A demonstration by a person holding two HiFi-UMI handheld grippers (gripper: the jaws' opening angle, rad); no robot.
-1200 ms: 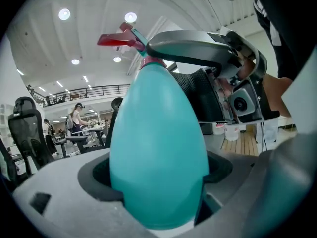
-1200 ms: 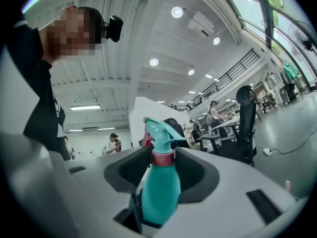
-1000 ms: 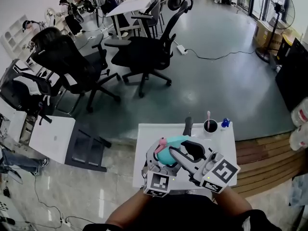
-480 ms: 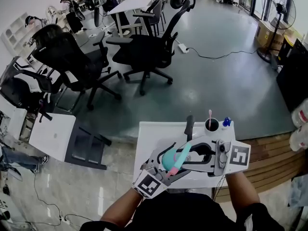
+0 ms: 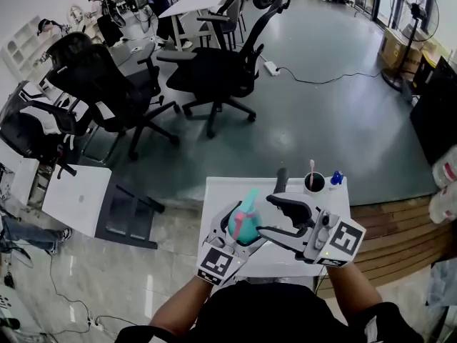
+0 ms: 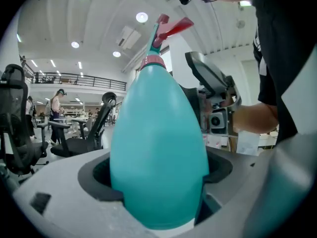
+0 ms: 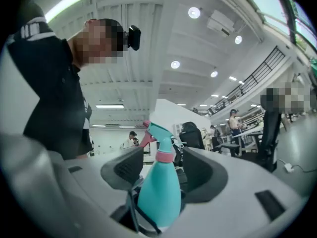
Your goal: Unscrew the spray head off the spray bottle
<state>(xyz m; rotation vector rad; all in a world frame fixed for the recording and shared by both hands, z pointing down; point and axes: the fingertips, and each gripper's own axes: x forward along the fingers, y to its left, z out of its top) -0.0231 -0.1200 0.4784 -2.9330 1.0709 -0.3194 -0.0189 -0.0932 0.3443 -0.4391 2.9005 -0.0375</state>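
A teal spray bottle (image 5: 247,222) with a pink collar (image 6: 152,62) and a teal-and-pink spray head (image 6: 167,26) is held up over the white table (image 5: 214,200). My left gripper (image 5: 241,231) is shut on the bottle's wide body (image 6: 158,152). My right gripper (image 5: 265,216) reaches in from the right. Its jaws have just been opening, and the bottle's upper part (image 7: 161,192) and collar (image 7: 165,156) stand between them. In the right gripper view there is a gap on each side, so the pads (image 7: 123,170) do not touch the bottle.
At the table's far edge stand a black cup (image 5: 312,185) with a pink-tipped stick, a small blue object (image 5: 335,180) and a dark upright item (image 5: 280,184). Office chairs (image 5: 214,77) stand beyond. A low white table (image 5: 75,202) is at the left and a wooden platform (image 5: 400,227) at the right.
The bottle has swung from lying across the grippers to pointing up and away. The right jaws have spread apart and the right gripper has shifted right.
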